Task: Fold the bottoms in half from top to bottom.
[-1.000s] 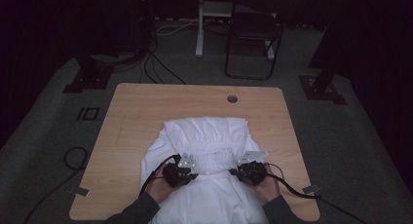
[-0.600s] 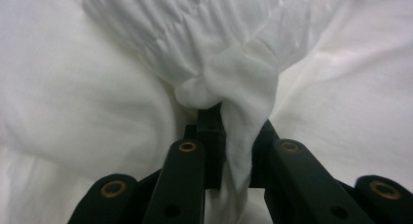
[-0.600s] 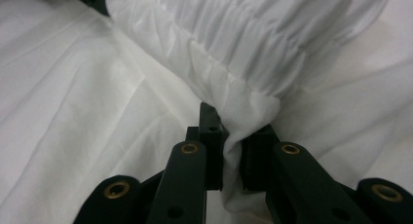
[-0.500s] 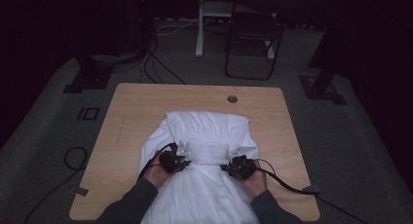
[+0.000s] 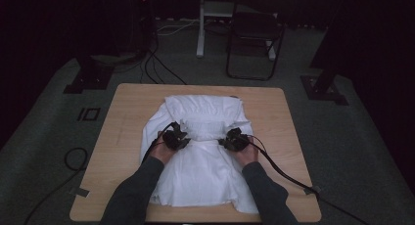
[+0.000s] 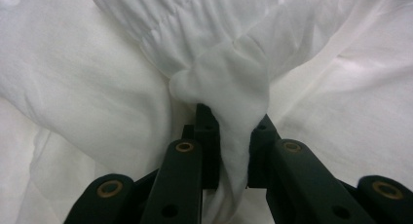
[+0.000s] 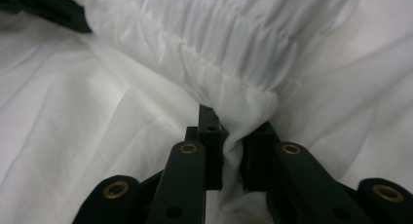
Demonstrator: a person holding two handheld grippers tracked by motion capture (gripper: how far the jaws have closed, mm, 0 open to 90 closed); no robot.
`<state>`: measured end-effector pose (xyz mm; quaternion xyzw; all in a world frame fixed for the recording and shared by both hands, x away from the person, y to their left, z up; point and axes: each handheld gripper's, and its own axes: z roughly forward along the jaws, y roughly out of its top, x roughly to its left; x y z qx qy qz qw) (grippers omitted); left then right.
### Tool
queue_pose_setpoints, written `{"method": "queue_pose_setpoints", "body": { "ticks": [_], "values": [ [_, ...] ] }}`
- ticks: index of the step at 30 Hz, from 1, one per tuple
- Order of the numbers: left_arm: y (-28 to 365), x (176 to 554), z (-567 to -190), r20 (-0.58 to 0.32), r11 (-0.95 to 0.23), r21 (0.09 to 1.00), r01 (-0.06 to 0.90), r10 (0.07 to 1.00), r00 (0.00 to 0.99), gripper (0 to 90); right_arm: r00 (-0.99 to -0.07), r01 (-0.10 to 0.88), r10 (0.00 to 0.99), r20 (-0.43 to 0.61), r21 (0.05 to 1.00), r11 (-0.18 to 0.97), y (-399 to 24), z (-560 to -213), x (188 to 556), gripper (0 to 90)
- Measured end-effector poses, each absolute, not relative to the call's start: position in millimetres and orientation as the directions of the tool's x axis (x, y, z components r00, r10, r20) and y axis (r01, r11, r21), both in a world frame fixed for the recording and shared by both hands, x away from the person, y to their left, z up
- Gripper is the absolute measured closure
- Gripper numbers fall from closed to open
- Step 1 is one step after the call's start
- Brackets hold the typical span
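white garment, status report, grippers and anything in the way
Left gripper and right gripper each shut on a gathered fold of the white garment. Garment spread on the wooden table, far half folded over. Nothing in the way.

A light wooden table (image 5: 122,132) with rounded corners lies under the tools. Well beyond them, a dark folding chair (image 5: 254,32) stands on grey carpet, a white post (image 5: 200,24) to its left. Black cables (image 5: 156,68) snake across the floor far ahead-left of the tools.
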<state>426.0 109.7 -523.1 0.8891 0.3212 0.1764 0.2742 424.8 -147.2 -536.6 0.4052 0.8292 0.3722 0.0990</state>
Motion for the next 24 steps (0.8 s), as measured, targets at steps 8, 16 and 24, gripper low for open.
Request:
{"method": "queue_pose_setpoints", "body": {
  "ticks": [8, 16, 24],
  "values": [
    [107, 446, -526, 0.113, -0.590, 0.633, 0.501, 0.711, 0.694, 80.1, -0.605, 0.620, 0.777, 0.173, 0.715, 0.323, -151, -540, 449, 81.0],
    [109, 444, -506, 0.055, -0.543, 0.661, 0.518, 0.724, 0.688, 83.7, -0.626, 0.607, 0.759, 0.176, 0.721, 0.333, -156, -523, 448, 83.9],
    [113, 403, -427, 0.039, -0.434, 0.820, 0.373, 0.692, 0.721, 83.8, -0.685, 0.435, 0.722, 0.097, 0.850, 0.298, -179, -442, 419, 84.1]
  ]
}}
